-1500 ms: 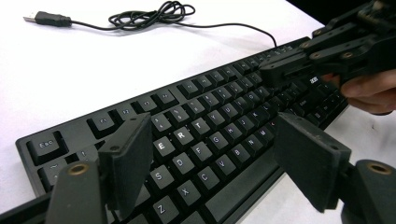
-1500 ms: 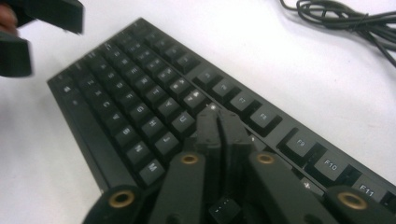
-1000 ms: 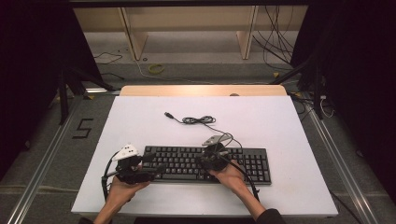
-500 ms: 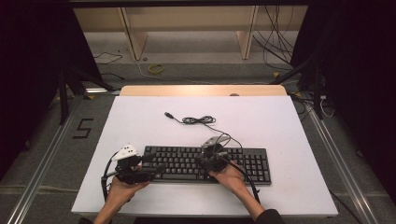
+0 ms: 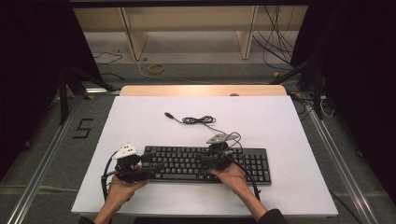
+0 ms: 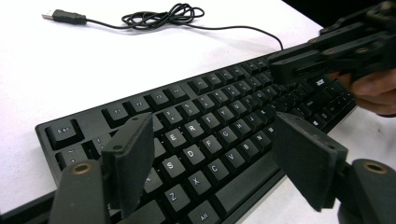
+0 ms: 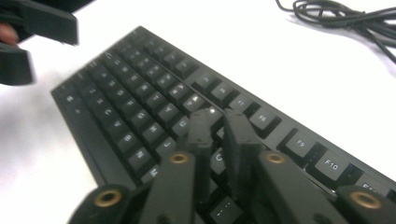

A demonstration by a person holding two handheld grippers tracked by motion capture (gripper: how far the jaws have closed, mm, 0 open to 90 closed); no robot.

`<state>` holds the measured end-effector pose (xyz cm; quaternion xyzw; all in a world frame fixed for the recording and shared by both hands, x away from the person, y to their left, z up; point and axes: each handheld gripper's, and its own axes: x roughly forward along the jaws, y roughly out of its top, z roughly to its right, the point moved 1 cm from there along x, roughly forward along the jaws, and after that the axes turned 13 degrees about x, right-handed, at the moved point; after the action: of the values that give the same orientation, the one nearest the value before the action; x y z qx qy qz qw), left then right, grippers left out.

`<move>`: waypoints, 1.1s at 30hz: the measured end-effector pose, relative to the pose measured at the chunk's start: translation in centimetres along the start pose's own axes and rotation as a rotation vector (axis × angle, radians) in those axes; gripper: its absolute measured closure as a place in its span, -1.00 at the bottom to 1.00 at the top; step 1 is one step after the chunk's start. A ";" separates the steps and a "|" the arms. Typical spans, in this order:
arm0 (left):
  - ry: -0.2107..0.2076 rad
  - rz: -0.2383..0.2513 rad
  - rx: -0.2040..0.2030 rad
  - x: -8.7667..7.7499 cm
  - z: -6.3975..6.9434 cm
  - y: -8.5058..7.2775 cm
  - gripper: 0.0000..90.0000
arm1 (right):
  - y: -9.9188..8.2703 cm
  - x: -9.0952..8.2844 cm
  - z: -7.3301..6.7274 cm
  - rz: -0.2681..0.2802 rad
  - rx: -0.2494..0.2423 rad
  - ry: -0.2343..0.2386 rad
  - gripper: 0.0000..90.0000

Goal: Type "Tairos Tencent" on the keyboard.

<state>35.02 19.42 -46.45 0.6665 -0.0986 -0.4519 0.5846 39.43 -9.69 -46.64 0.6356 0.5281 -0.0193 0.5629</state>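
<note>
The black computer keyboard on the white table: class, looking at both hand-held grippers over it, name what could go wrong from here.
1. The right gripper, jaws just opening with nothing between them, hangs narrow over the black computer keyboard; it might press two keys at once.
2. The left gripper, jaws wide, straddles the letter keys; lowering it could hit unintended keys.
3. The thin black cable lies coiled behind on the white table; shifting the keyboard may drag it.

Black plastic keyboard (image 6: 219,140), matt, with faintly shiny keycaps and white legends. Smooth matt white table (image 5: 280,121), edged at the far side in pale wood. Thin black rubbery cable (image 6: 159,16), slightly glossy; matt black plastic left gripper (image 6: 210,163) with brass-coloured rivets.
</note>
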 end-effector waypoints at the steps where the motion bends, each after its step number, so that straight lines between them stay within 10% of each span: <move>1: 0.003 -0.003 -0.001 0.0 0.0 0.0 -0.32 | 0.0 -0.2 0.0 0.007 -0.001 0.005 0.68; 16: 0.020 -0.060 -0.011 0.9 -0.7 -0.2 0.10 | -0.2 -2.0 -0.6 0.051 0.003 0.050 -0.06; 33: 0.023 -0.125 0.026 1.7 -0.7 -0.3 0.70 | -0.7 -2.8 -1.1 0.065 -0.011 0.079 -0.21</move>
<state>36.43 18.89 -47.61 0.6840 -0.0561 -0.4785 0.5477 37.07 -10.84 -44.98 0.6495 0.5292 0.0269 0.5453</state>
